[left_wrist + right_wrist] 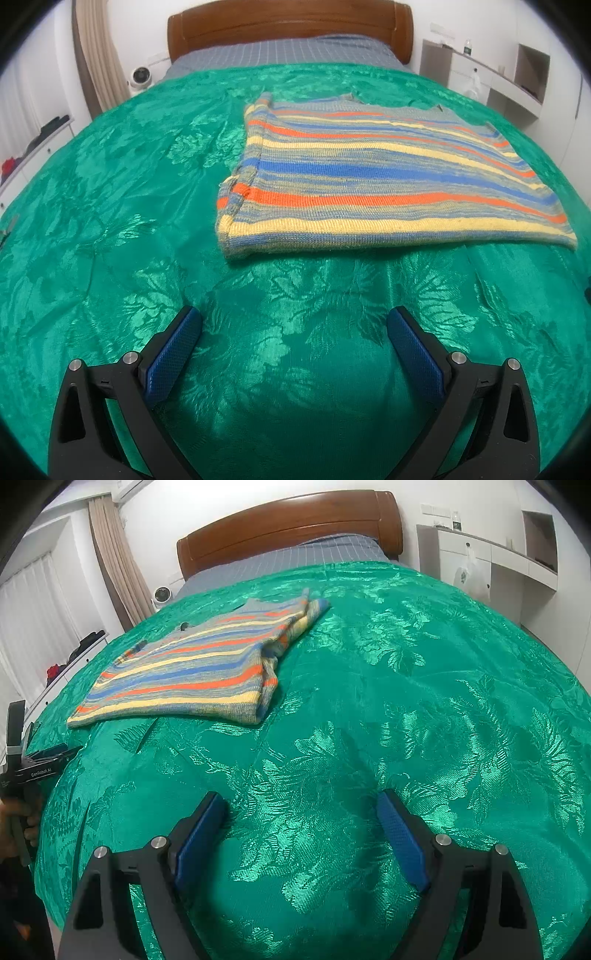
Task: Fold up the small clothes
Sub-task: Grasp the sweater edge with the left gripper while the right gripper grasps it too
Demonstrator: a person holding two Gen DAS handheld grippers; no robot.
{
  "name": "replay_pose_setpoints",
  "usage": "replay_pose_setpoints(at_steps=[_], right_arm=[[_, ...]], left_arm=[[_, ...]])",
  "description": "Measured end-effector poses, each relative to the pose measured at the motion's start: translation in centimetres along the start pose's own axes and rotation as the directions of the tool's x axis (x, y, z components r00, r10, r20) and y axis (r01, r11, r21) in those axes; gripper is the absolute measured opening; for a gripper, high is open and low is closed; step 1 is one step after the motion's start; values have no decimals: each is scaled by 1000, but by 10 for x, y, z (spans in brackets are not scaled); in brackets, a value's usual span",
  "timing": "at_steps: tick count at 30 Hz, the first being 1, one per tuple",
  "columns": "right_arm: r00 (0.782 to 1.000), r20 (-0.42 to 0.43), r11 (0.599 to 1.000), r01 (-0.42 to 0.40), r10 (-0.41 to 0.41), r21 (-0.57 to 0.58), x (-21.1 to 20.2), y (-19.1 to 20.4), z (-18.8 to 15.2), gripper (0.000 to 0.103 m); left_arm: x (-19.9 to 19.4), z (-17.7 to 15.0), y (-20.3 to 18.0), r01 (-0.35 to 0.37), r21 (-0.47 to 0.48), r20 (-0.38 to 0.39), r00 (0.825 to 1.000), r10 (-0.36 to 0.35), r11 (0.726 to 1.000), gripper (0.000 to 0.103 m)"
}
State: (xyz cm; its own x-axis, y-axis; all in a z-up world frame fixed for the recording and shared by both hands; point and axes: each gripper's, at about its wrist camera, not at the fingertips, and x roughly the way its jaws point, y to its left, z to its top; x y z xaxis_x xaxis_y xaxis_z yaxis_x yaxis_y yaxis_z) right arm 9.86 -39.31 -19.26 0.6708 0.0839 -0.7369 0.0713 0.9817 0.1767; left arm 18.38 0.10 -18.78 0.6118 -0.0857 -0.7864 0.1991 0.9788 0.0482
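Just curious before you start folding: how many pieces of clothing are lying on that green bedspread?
1: a striped knit garment lies partly folded on the green bedspread, toward the headboard. More could be hidden inside its folds.

home bedroom, bed (pixel 110 221) with green floral cover, wooden headboard (pixel 288 27), curtains (pixel 114 554), white built-in cabinets (pixel 480 557)

striped multicolour knit (pixel 369 173), green floral bedspread (pixel 110 221)
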Motion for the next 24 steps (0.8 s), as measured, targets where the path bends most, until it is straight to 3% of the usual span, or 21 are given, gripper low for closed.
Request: replay_pose_setpoints(at_steps=[3, 6, 8, 11, 14, 16, 19, 21, 22, 23, 24], right_arm=[[998, -56, 1000, -14, 14, 9, -3, -1, 8, 84], [992, -94, 995, -77, 83, 64, -14, -12, 19, 84], [989, -78, 986, -118, 128, 114, -24, -26, 31, 84], [985, -55, 973, -151, 162, 173, -31, -48, 53, 84], [977, -39, 956, -194, 207, 219, -27, -66, 78, 84], [967, -39, 942, -237, 253, 240, -15, -73, 98, 83], [940, -60, 912, -309, 336, 271, 16, -77, 126, 81], [925, -81, 896, -333, 370, 293, 44, -76, 146, 77], [923, -100, 896, -329, 373, 298, 62, -75, 156, 75], [919, -117, 895, -327, 376, 305, 78, -74, 165, 72], [912, -133, 887, -330, 388, 323, 95, -74, 173, 71]], left_arm=[[-21, 3, -10, -24, 34, 2, 1000, 24, 999, 99], [-57, 8, -47, 30, 142, 107, 993, -45, 989, 99], [-67, 16, -78, 91, 222, 123, 985, -121, 971, 99], [-63, 29, -144, 202, 358, 92, 964, -250, 911, 99], [-36, 33, -220, 252, 529, 9, 953, -303, 811, 87], [-11, 28, -265, 218, 634, -17, 963, -268, 742, 84], [5, 29, -294, 123, 678, 72, 970, -231, 725, 86], [8, 36, -299, 126, 667, 76, 969, -235, 734, 66], [9, 39, -299, 130, 657, 74, 969, -234, 743, 32], [10, 42, -300, 110, 649, 82, 973, -214, 753, 13], [11, 45, -298, 101, 636, 89, 975, -203, 765, 12]])
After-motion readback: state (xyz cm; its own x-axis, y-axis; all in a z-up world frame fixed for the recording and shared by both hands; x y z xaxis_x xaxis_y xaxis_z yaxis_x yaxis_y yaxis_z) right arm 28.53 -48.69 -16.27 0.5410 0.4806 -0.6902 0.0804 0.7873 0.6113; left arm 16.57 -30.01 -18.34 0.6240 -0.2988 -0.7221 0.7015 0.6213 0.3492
